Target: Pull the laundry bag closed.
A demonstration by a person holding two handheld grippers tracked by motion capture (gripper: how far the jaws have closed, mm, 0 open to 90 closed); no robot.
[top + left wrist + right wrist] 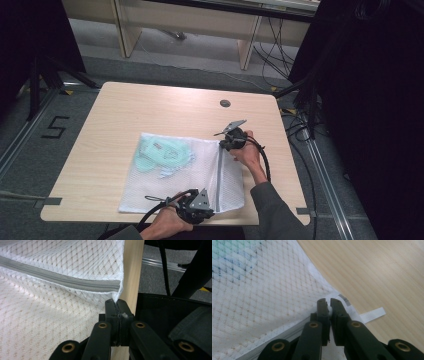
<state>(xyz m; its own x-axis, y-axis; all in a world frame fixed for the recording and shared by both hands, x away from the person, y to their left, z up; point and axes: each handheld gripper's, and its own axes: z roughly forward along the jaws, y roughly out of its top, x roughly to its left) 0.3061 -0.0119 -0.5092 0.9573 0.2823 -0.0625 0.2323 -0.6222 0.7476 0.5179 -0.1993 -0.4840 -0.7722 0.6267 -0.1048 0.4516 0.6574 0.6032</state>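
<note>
Already the mesh bag (pixel 182 175) lies flat on the table (pixel 115 107), toward its near edge and right of centre, with a pale green garment (pixel 162 154) showing through the netting in the bag's far left part. Nearest the person, the left gripper (pixel 206 206) sits at the table's near edge, its jaws pressed together on the bag's corner just below the near end of the grey zipper (pixel 62 280); the left gripper view shows the fabric pinched right where the zipper tape ends. Farther off, the right gripper (pixel 223 145) is clamped on the bag's far right corner, at the other end of the zipper line, with a small white tab (pixel 373 314) lying on the wood just beside the jaws. By my reading, loading is done: the garment is inside and the zipper looks closed along the stretch visible in the left gripper view, though its far end is too small to judge. What seems left is lifting or moving the bag by its two held corners.
</note>
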